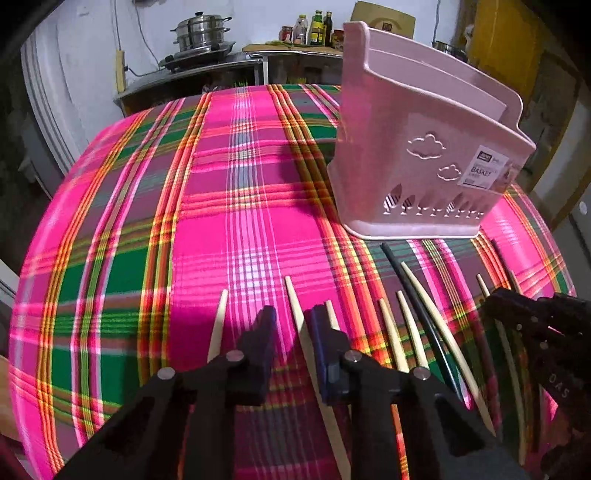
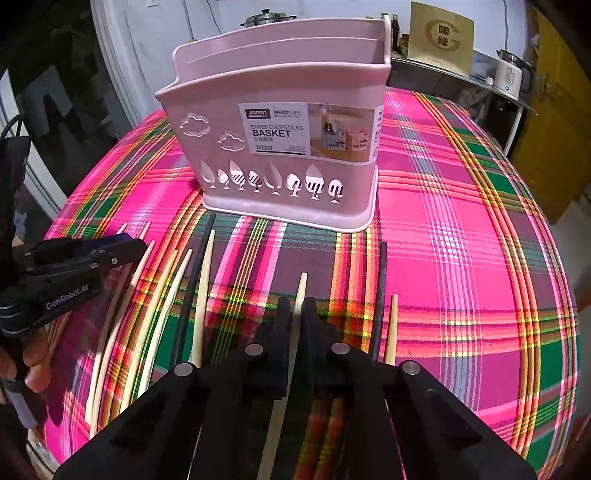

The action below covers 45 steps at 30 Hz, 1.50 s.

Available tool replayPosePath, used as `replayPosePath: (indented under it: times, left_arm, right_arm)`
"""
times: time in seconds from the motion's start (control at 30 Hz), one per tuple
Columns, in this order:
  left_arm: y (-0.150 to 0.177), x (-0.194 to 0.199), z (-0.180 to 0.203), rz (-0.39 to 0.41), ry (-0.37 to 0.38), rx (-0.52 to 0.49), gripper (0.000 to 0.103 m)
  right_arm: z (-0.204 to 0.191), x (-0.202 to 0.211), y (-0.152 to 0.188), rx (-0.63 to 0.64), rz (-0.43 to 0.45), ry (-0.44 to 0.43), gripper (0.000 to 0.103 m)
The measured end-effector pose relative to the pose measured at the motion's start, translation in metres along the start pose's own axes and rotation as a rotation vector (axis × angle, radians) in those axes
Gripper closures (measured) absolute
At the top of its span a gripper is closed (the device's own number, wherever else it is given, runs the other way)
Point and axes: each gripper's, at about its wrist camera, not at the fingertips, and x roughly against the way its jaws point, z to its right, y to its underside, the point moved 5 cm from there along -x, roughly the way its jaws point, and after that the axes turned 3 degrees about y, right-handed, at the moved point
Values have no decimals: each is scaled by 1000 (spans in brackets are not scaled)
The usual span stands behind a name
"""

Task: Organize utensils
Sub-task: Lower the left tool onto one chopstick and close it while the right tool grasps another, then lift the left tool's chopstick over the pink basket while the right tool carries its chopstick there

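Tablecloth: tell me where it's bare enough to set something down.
Bare: the wide stretch of tablecloth to the left of the pink basket in the left wrist view, and the stretch beyond its other end. Crowded: the near strip before the basket, lined with chopsticks, where both grippers work.

Home kitchen, modest. Upper left of the left wrist view: stacked steel steamer pot (image 1: 201, 31) on a gas stove (image 1: 199, 55), metal counter (image 1: 184, 79) beneath. Upper middle: bottles and jars (image 1: 312, 29) on a shelf. Upper right of the right wrist view: white electric kettle (image 2: 511, 72) on a ledge. Foreground: table under pink plaid tablecloth (image 1: 229, 192), pale painted walls behind.
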Motion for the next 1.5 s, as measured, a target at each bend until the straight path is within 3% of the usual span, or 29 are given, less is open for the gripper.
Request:
replayPosePath:
  times: [0.17,0.43,1.13,1.5]
  left_arm:
    - [-3,-1,0,4,-13,-21,93]
    - [-8,8,4,18,30,-27,96]
    - [-27,161,14,300,109,-109,98]
    - [-38,188,16,346,117,-109,98]
  right_arm:
    - [-1,-3,-2,-10,0,-9,97]
    - [-2,12,-9,-18,33,-41,98]
    - [-9,137,-35,9,281,-116,98]
    - [-7,171,-45,19,362,-115,98]
